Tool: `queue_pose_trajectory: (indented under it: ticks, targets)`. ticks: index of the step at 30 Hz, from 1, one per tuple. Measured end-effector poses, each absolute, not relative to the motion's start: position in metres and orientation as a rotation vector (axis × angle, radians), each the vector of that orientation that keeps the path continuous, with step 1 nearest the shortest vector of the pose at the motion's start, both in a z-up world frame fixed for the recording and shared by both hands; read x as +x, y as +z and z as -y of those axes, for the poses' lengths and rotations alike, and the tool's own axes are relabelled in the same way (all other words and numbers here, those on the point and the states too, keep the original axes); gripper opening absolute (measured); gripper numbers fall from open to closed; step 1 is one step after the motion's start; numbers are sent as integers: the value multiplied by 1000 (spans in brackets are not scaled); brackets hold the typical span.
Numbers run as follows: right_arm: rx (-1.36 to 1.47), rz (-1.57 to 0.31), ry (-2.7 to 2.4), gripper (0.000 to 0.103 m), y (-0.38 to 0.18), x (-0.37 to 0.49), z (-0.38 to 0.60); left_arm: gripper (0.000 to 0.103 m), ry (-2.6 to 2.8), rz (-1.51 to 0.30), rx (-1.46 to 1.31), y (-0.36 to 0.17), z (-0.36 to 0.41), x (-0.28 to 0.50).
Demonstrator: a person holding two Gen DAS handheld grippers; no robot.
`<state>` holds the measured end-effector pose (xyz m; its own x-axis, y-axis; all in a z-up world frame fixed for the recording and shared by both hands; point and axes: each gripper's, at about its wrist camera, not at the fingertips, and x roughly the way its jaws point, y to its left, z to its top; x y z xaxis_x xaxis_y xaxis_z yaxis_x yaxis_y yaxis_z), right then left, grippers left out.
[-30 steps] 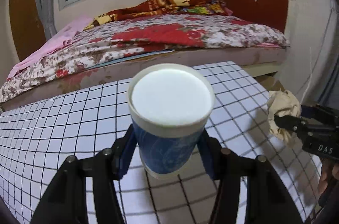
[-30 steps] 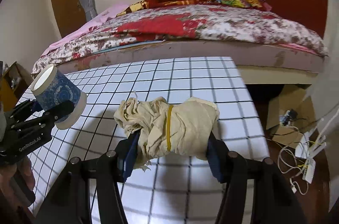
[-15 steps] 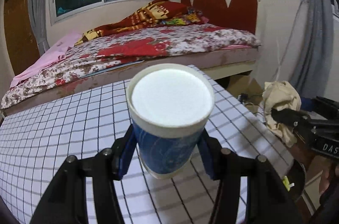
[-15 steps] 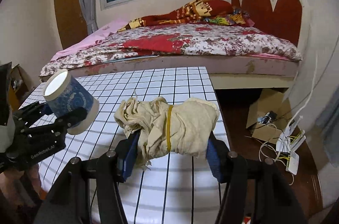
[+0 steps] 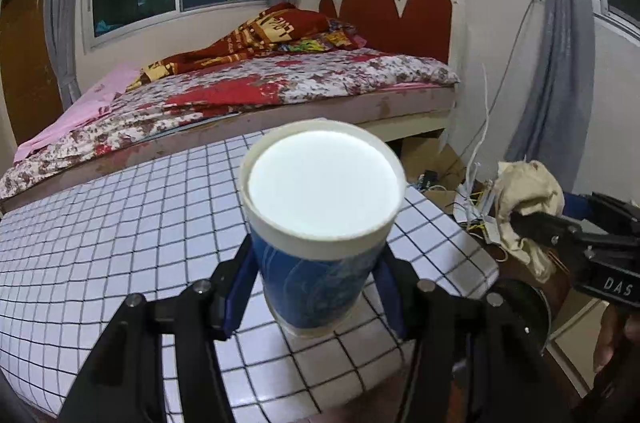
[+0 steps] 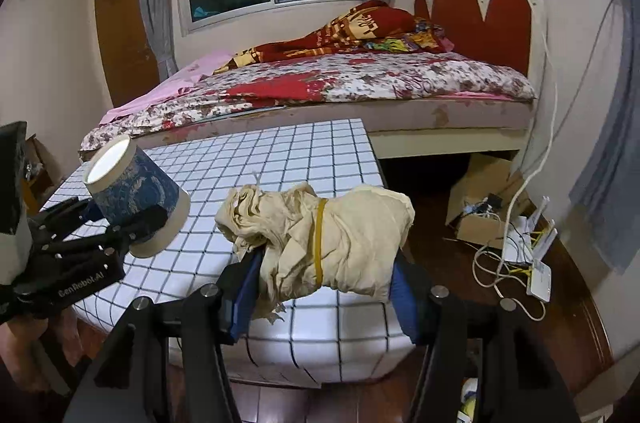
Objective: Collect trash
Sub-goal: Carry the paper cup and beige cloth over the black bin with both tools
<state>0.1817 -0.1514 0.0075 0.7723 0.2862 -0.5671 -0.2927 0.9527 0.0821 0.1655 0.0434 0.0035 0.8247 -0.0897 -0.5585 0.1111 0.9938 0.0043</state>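
A blue paper cup with a white rim is clamped between the blue pads of my left gripper, held above the near right corner of the grid-patterned table. In the right wrist view the same cup lies tilted in the left gripper at the left. My right gripper is shut on a crumpled cream paper bundle with a yellow rubber band around it, held past the table's right edge. The bundle also shows at the right of the left wrist view.
A bed with a floral cover stands behind the table. On the wooden floor at the right lie a cardboard box, white cables and a router. Grey curtains hang by the wall. A hand holds the left tool.
Both grippers have swung right and pulled back from the table while keeping their loads. The table now fills less of each view and the floor at the right shows.
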Motion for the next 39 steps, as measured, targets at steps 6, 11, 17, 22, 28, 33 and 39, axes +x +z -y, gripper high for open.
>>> queue_pose_trajectory:
  ticks: [6, 11, 17, 22, 28, 33, 39]
  targets:
    - [15, -601, 275, 60, 6, 165, 178, 56, -149, -590, 39, 0, -22, 159]
    - [27, -596, 242, 60, 5, 157, 200, 56, -193, -595, 50, -4, 4, 160]
    - [45, -601, 202, 60, -2, 148, 226, 56, -251, -596, 73, -9, 37, 155]
    - [66, -610, 159, 60, -8, 138, 250, 56, -302, -612, 94, -17, 62, 152]
    - [81, -634, 100, 60, -21, 127, 282, 56, -374, -632, 116, -27, 94, 148]
    - [101, -667, 49, 60, -35, 118, 307, 56, -431, -668, 132, -42, 122, 143]
    - [134, -712, 1, 60, -59, 108, 335, 56, -500, -723, 154, -62, 150, 140]
